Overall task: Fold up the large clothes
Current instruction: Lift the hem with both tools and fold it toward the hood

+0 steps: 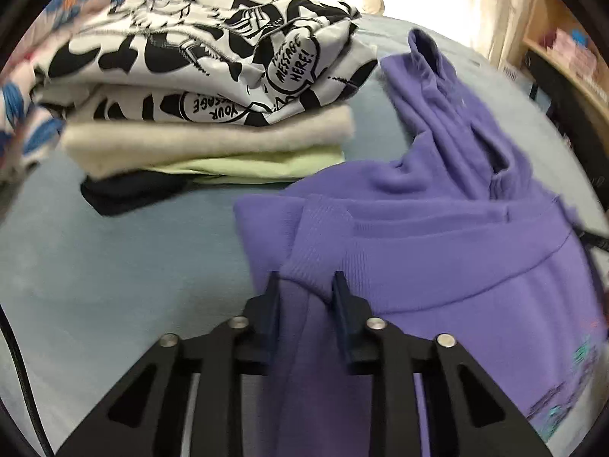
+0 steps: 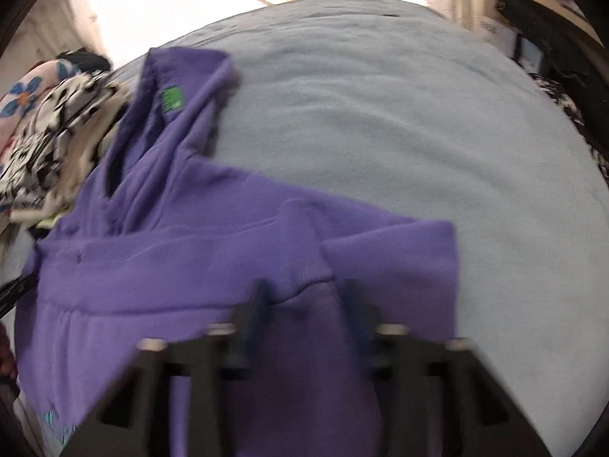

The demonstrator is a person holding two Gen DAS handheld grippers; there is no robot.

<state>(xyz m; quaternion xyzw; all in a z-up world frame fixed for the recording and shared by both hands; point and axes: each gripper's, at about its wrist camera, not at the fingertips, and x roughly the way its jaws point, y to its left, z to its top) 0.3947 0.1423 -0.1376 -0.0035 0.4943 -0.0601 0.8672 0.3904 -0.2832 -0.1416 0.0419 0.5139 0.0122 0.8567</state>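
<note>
A purple sweatshirt point(image 1: 437, 228) lies partly folded on the pale blue bed point(image 1: 114, 266). Its hood end with a green label point(image 2: 172, 99) stretches toward the far side. My left gripper point(image 1: 305, 285) is shut on the ribbed purple hem at the garment's near left corner. My right gripper point(image 2: 304, 297) is shut on the purple fabric point(image 2: 228, 266) at the near right corner; this view is blurred by motion. A coloured print shows on the sweatshirt's near side point(image 1: 571, 392).
A stack of folded clothes point(image 1: 213, 106) stands at the back left: black-and-white comic print on top, cream, light green and dark pieces below. A floral fabric point(image 1: 23, 106) lies left of it. The bed point(image 2: 380, 133) stretches to the right. A wooden shelf point(image 1: 571, 61) stands far right.
</note>
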